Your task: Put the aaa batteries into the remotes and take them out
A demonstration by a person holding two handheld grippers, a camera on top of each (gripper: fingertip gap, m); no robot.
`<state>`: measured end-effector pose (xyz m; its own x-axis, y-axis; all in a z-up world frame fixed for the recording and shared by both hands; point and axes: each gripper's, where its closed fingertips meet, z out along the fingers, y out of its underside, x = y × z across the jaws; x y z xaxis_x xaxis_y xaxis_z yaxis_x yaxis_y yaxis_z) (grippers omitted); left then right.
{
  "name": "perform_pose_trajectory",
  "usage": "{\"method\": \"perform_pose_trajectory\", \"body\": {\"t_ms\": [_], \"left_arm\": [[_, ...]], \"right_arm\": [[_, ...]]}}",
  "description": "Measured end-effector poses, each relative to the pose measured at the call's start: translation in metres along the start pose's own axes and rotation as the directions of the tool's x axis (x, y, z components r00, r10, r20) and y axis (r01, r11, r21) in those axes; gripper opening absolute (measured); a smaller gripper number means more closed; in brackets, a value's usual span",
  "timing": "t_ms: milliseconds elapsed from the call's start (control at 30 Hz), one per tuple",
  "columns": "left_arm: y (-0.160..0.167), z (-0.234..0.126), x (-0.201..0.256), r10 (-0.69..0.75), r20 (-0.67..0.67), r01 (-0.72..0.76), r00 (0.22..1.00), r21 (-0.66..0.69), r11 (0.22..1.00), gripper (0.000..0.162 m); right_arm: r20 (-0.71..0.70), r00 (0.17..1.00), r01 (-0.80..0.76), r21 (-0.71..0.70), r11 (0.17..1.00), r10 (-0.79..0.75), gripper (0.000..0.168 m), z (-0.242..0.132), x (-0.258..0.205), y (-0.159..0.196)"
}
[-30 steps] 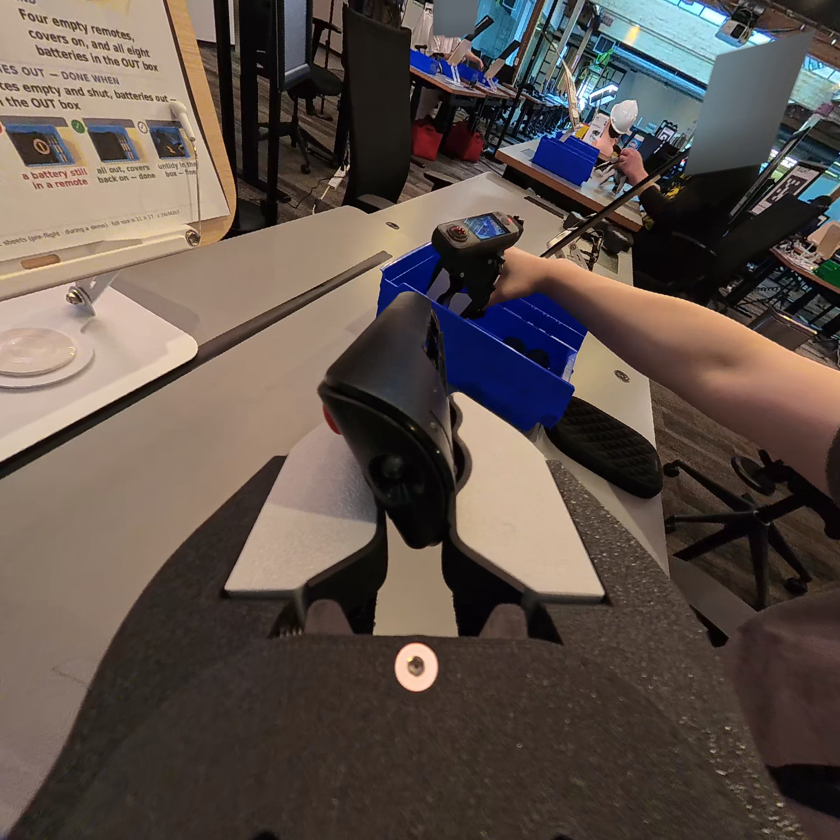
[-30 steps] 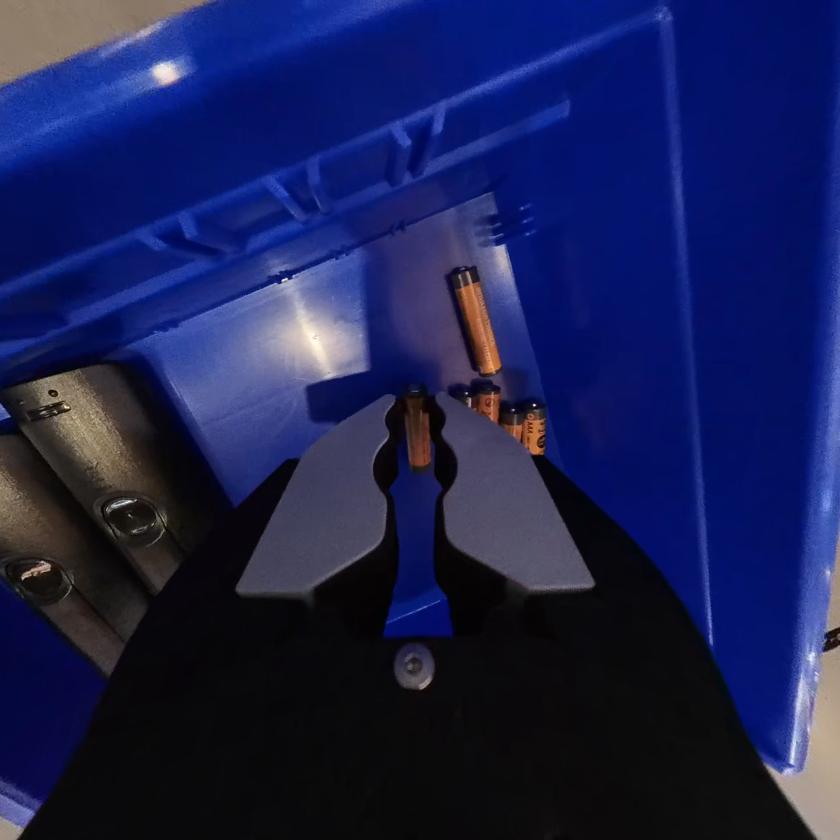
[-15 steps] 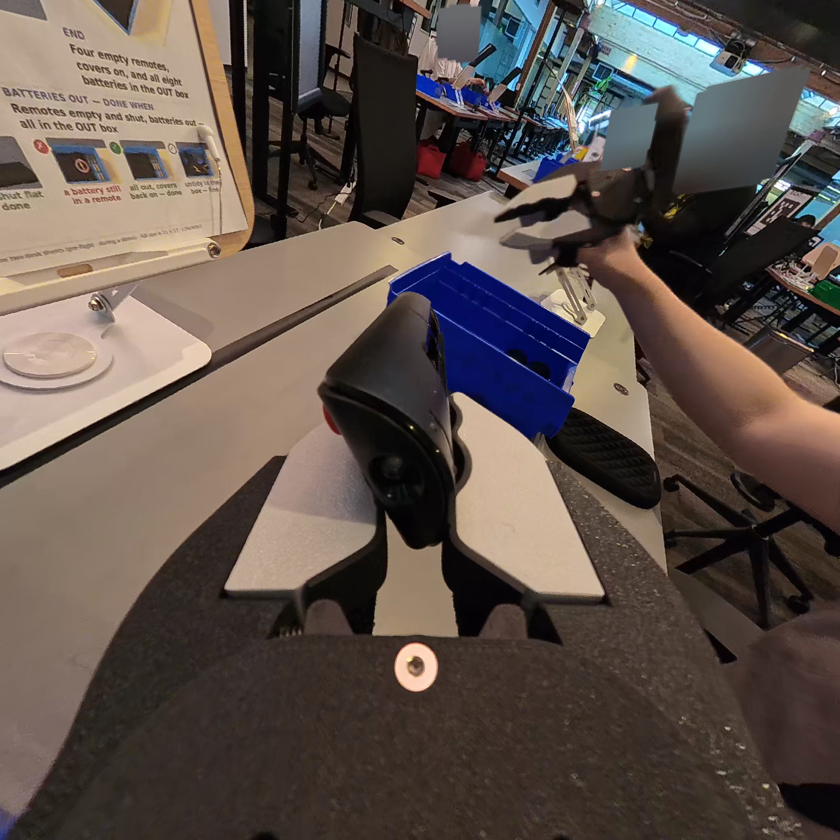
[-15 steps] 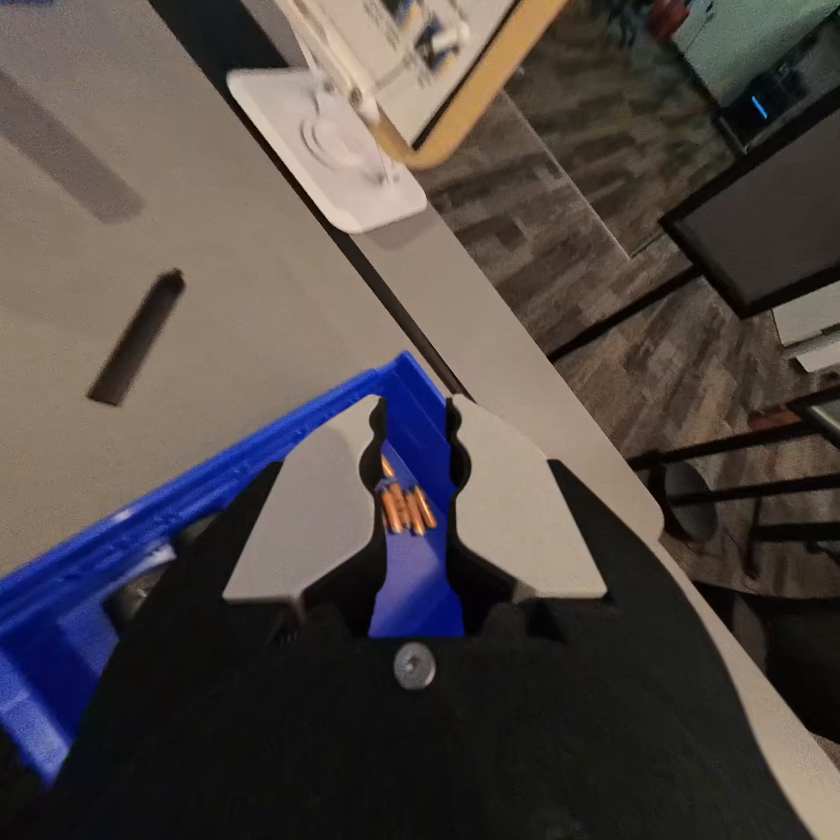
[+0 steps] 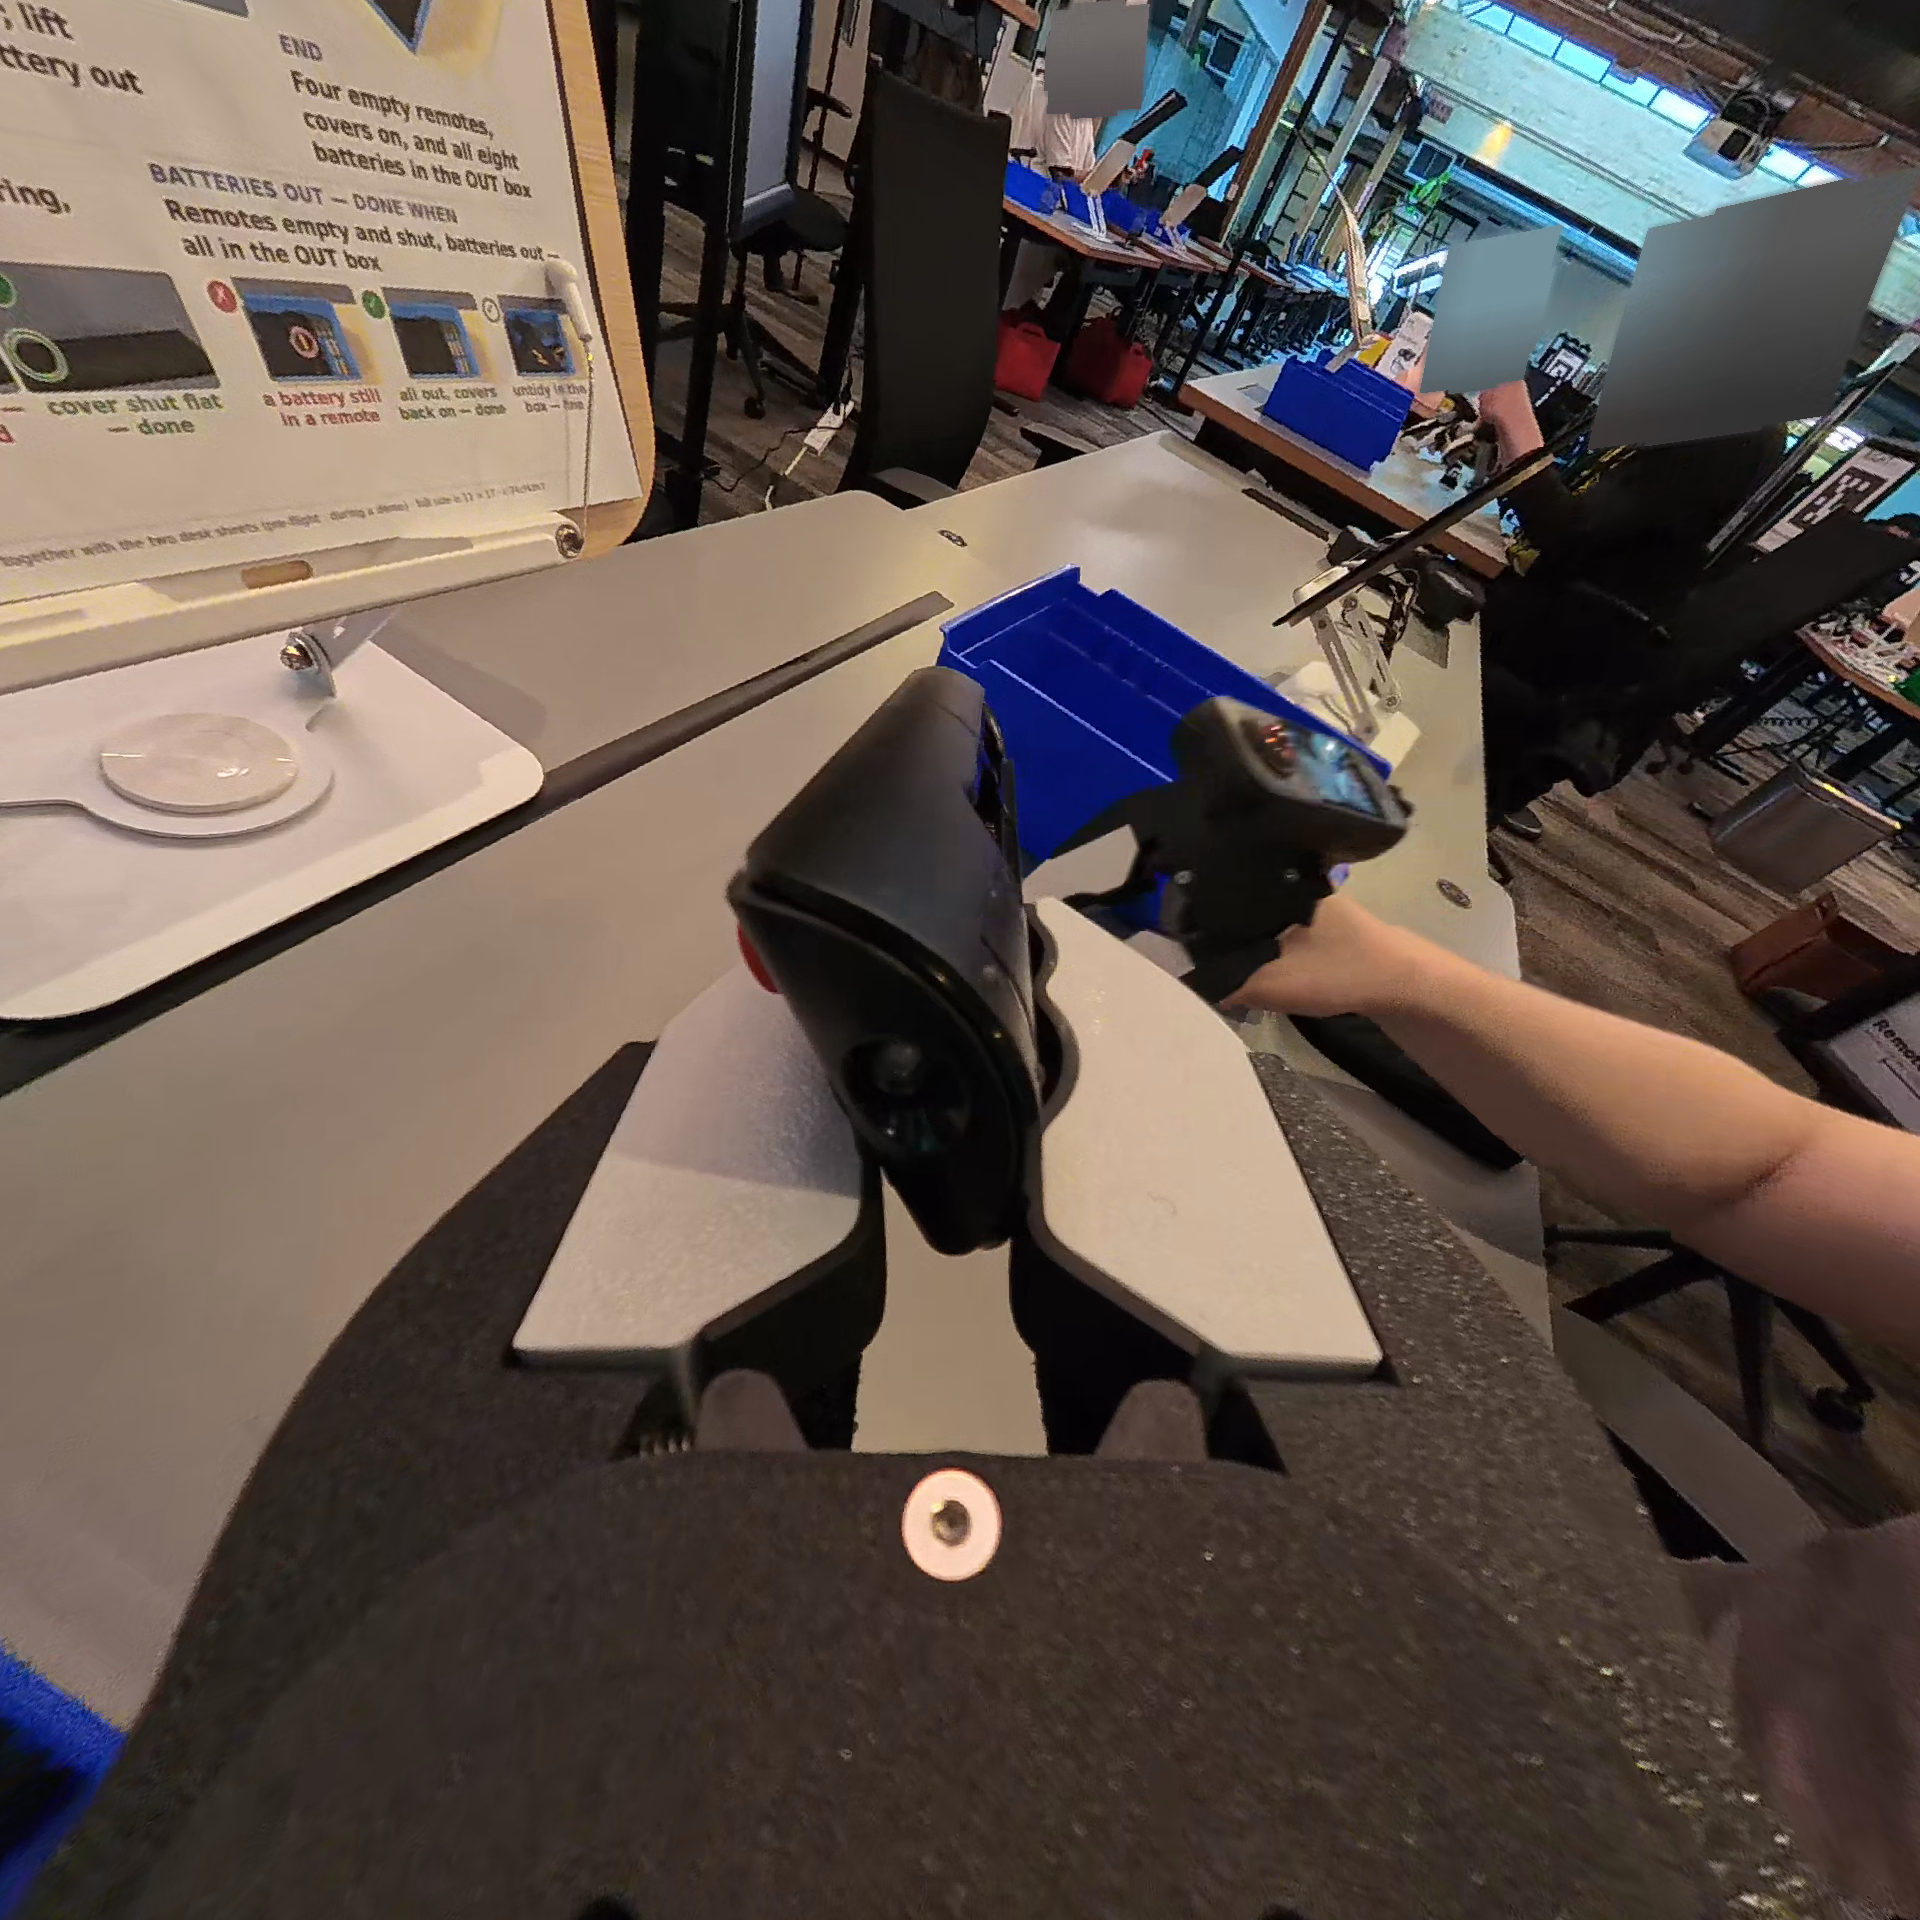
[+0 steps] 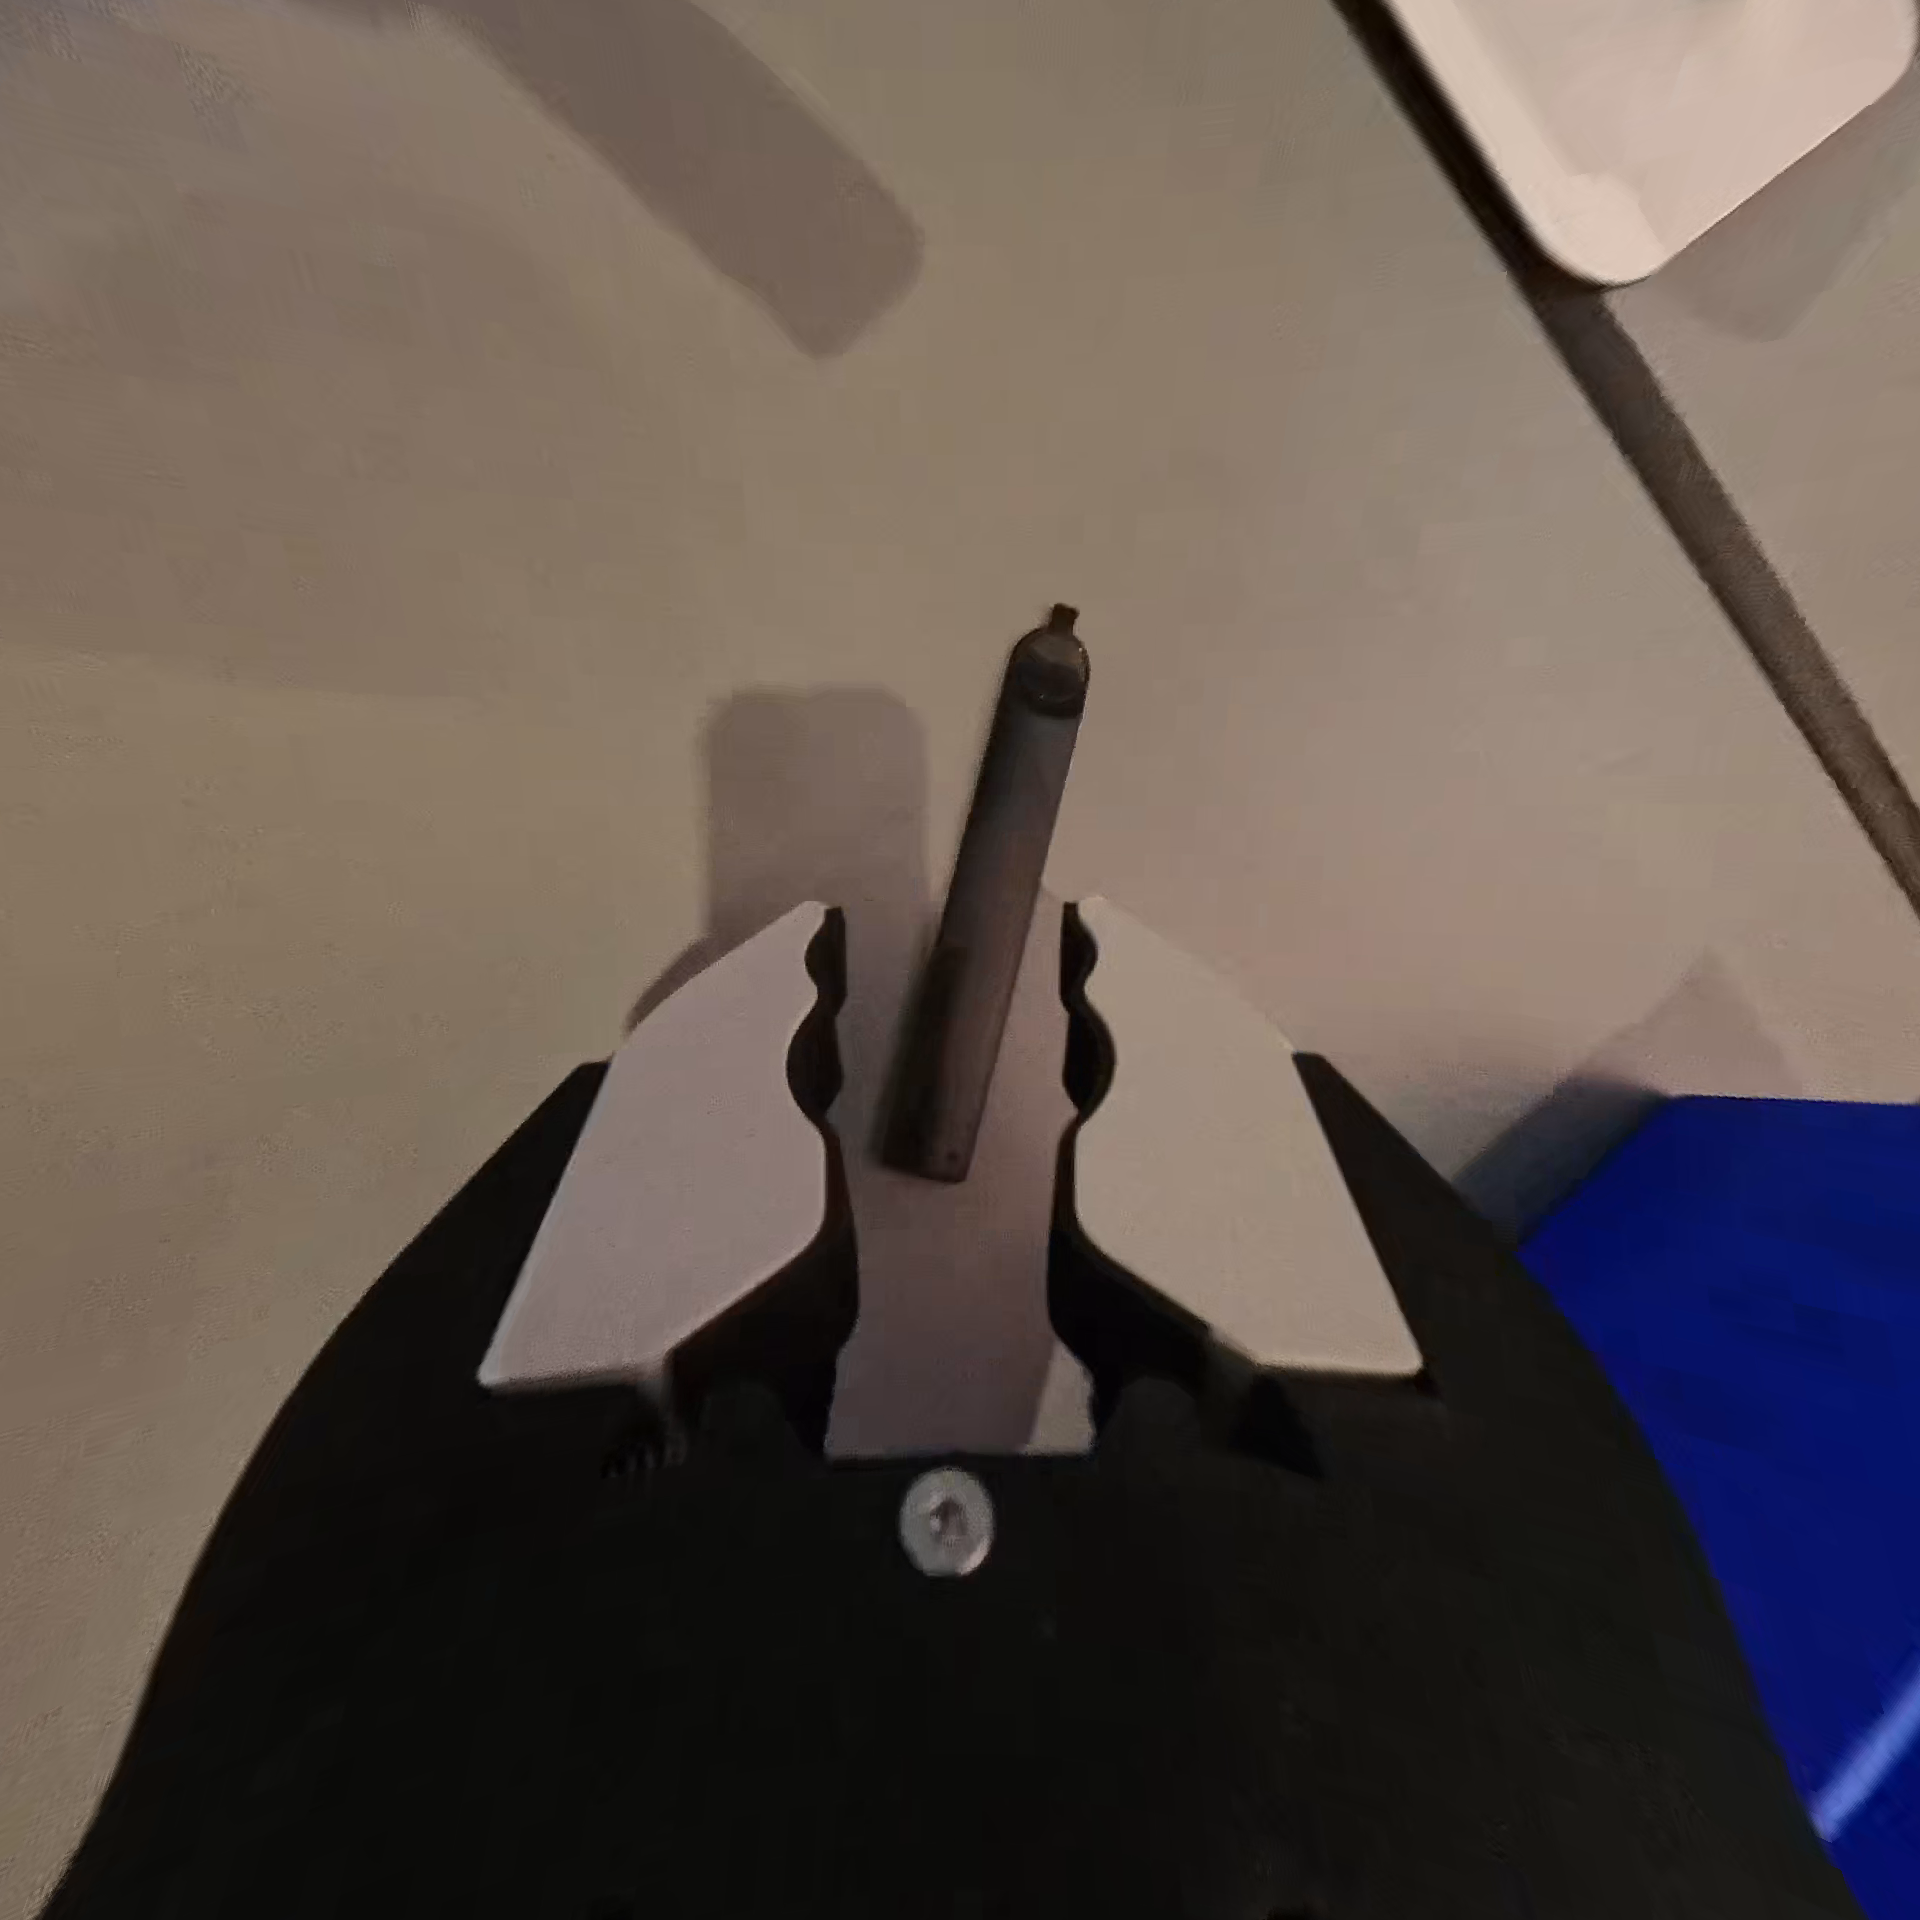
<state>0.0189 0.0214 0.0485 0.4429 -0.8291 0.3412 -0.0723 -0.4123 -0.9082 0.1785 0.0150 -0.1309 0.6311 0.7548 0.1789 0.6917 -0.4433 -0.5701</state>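
Observation:
My left gripper is shut on a black remote and holds it tilted up above the grey table. My right gripper is open and empty, low over the table. A slim dark cover-like piece lies on the table between its fingers, untouched. In the left wrist view the right gripper sits just right of the remote, in front of the blue bin. No batteries are in view.
The blue bin's corner is close on the right of my right gripper. An instruction board on a white base stands at the left. A dark seam crosses the table. A black pad lies under the arm.
My right gripper released the battery into the blue bin, lifted out, swung up, and came down open over the dark piece on the table. My left gripper kept hold of the remote.

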Motion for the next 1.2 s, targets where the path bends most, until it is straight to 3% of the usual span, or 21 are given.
{"method": "perform_pose_trajectory", "body": {"t_ms": [233,433,800,967,1067,1200], "left_arm": [[-0.002,-0.006,-0.003,-0.014,-0.017,0.014,1.000,0.005,1.000,0.024],[0.001,-0.008,-0.005,-0.020,-0.015,0.019,1.000,-0.015,1.000,0.024],[0.002,-0.010,-0.006,-0.015,-0.008,0.015,1.000,-0.025,1.000,0.024],[0.004,-0.008,-0.009,-0.029,-0.007,0.029,1.000,-0.028,0.999,0.024],[0.009,-0.003,-0.012,-0.067,-0.012,0.066,0.998,-0.040,0.997,0.024],[0.018,0.011,-0.012,-0.106,-0.032,0.104,0.994,-0.062,0.993,0.024]], "right_arm": [[0.042,0.990,-0.133,-0.046,0.990,0.135,0.039,0.021,0.007,0.013],[-0.014,0.998,-0.056,-0.108,0.993,0.055,0.033,0.024,0.008,0.018],[0.104,0.983,-0.141,-0.112,0.984,0.152,0.028,0.031,0.008,0.016],[0.120,0.986,-0.099,-0.120,0.988,0.113,0.022,0.031,0.010,0.018],[0.103,0.991,-0.079,-0.086,0.993,0.088,0.022,0.018,0.015,0.015],[0.068,0.994,-0.086,0.057,0.995,0.082,0.022,-0.029,0.034,-0.008]]}}
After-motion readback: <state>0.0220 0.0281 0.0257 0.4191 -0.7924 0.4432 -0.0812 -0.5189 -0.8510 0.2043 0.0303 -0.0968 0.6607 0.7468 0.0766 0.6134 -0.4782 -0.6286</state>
